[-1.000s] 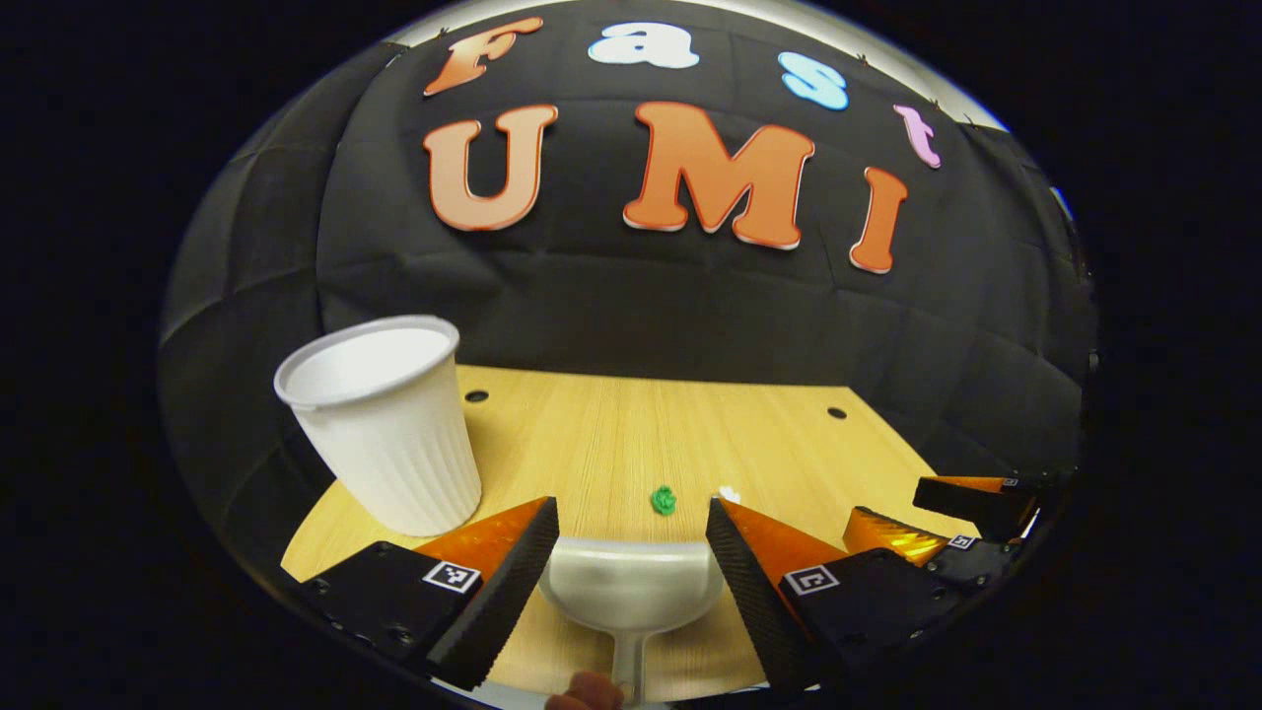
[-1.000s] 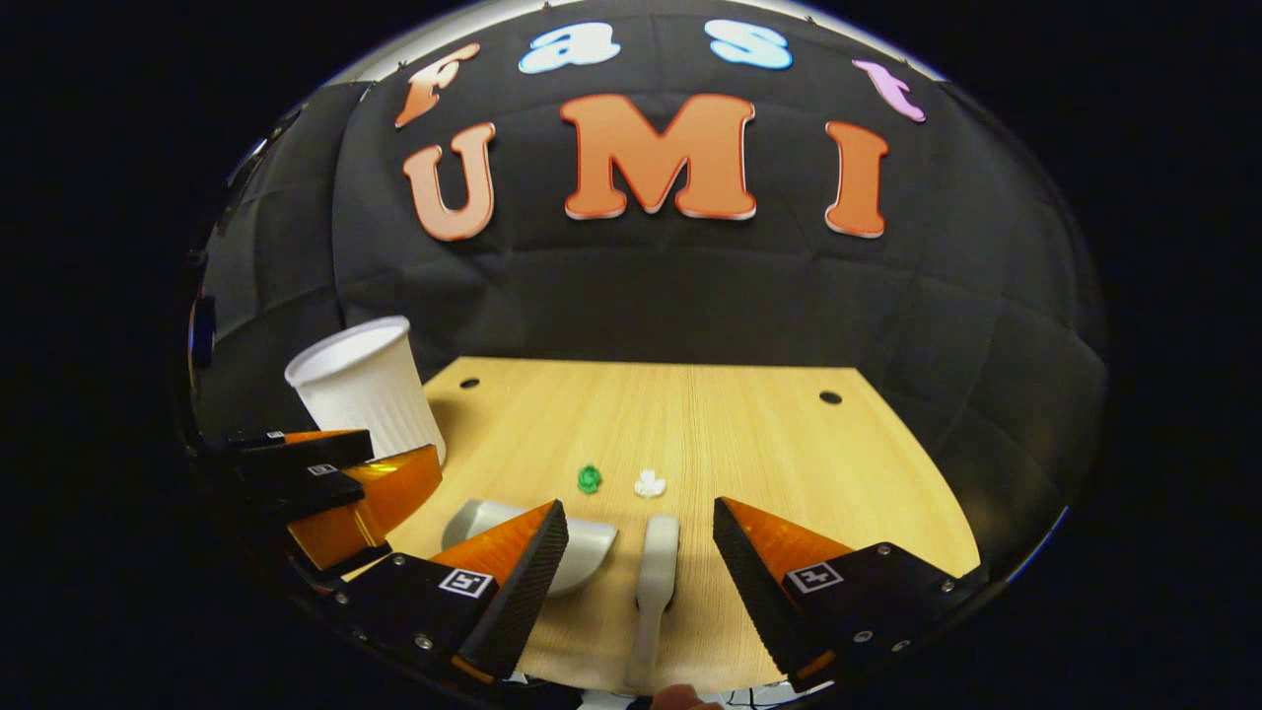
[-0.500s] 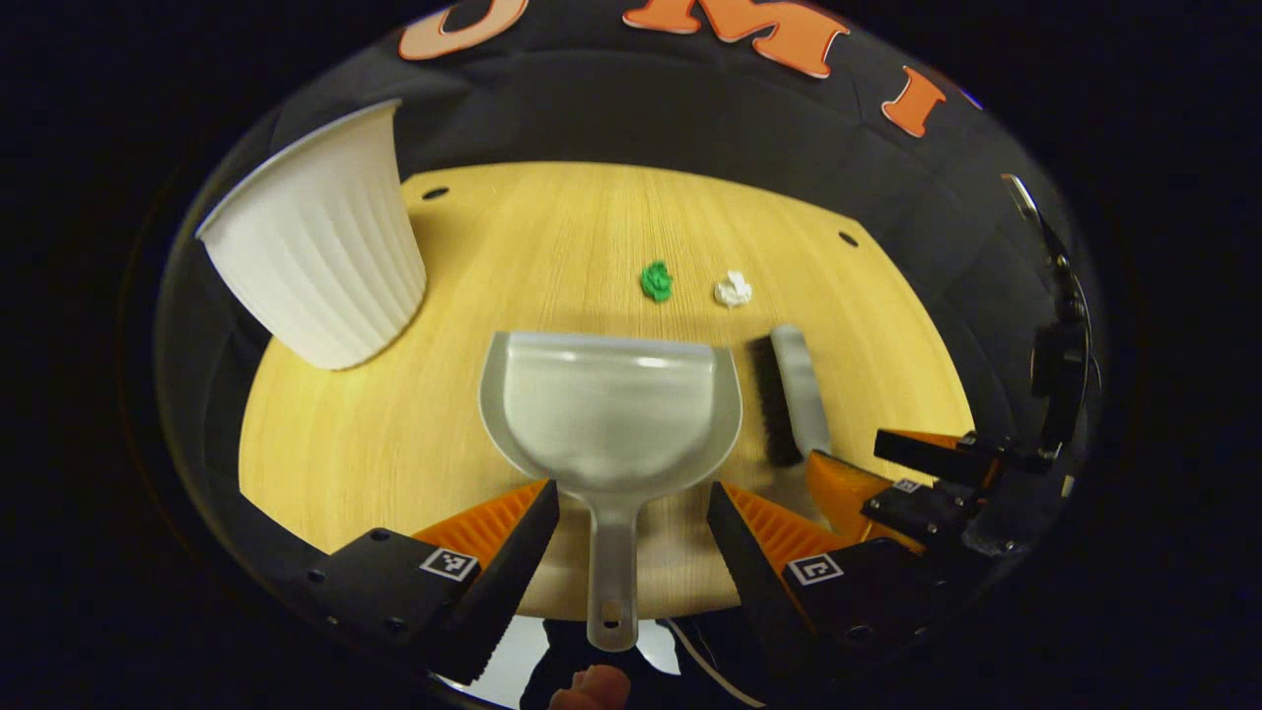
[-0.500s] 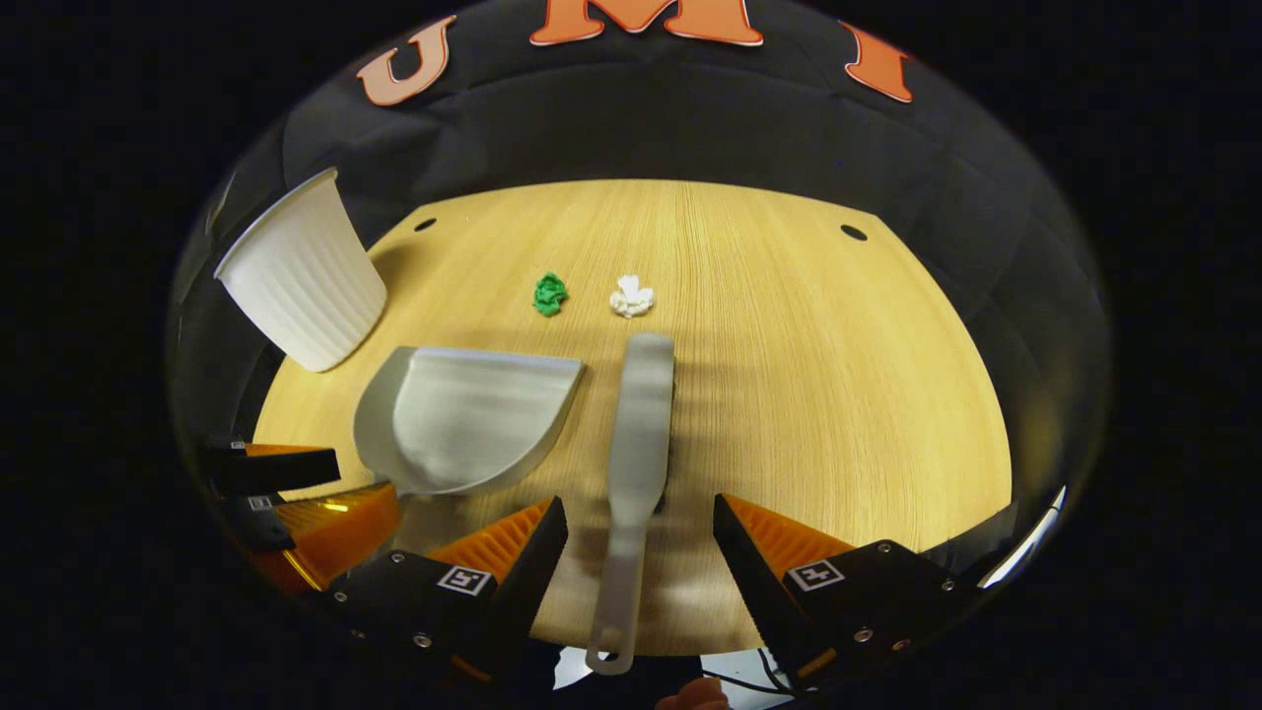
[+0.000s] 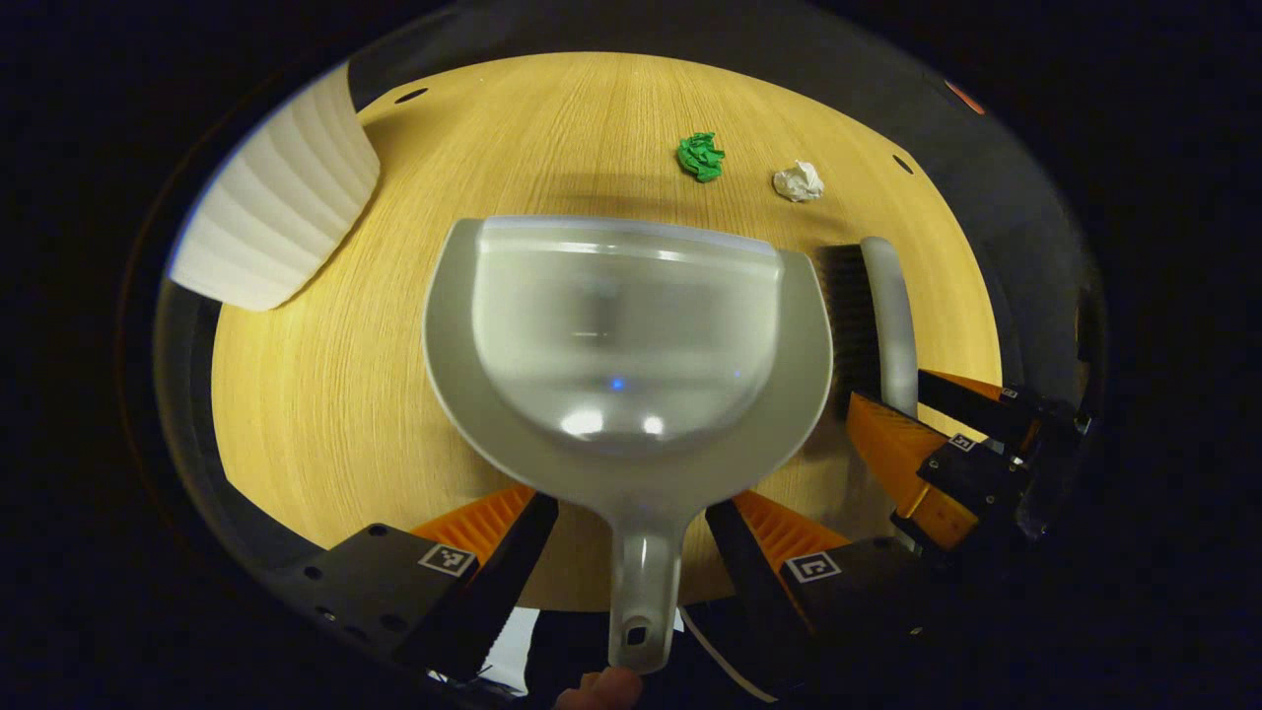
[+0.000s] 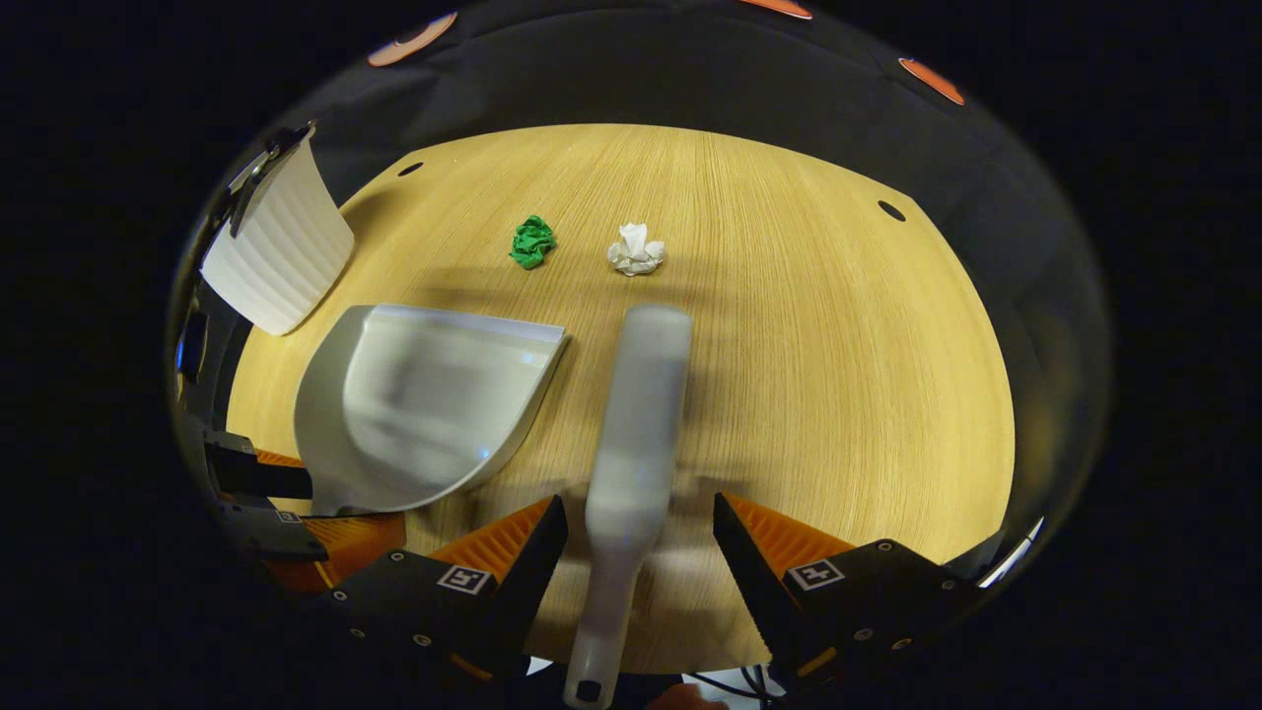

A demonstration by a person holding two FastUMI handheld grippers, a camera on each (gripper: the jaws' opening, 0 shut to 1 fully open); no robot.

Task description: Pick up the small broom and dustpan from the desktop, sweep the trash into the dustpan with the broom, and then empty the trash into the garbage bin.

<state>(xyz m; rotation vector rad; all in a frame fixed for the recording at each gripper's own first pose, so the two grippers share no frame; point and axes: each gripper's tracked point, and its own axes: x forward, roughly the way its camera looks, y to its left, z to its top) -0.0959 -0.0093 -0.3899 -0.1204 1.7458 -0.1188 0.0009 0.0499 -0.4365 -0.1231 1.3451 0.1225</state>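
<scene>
Wooden desktop (image 6: 838,394), dustpan (image 6: 424,404), broom (image 6: 631,434), bin (image 6: 276,256) (white), two scraps (image 6: 532,242)

The bin (image 5: 271,202) is cut off at the left edge, its rim out of sight. The broom (image 6: 631,434) looks blurred, bristles hidden beneath.

Both views look steeply down from close above, sharing the desktop (image 5: 325,394), dustpan (image 6: 424,394)

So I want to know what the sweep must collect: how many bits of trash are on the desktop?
2. A green crumpled scrap and a white crumpled scrap lie side by side beyond the dustpan and broom. None other visible.
</scene>
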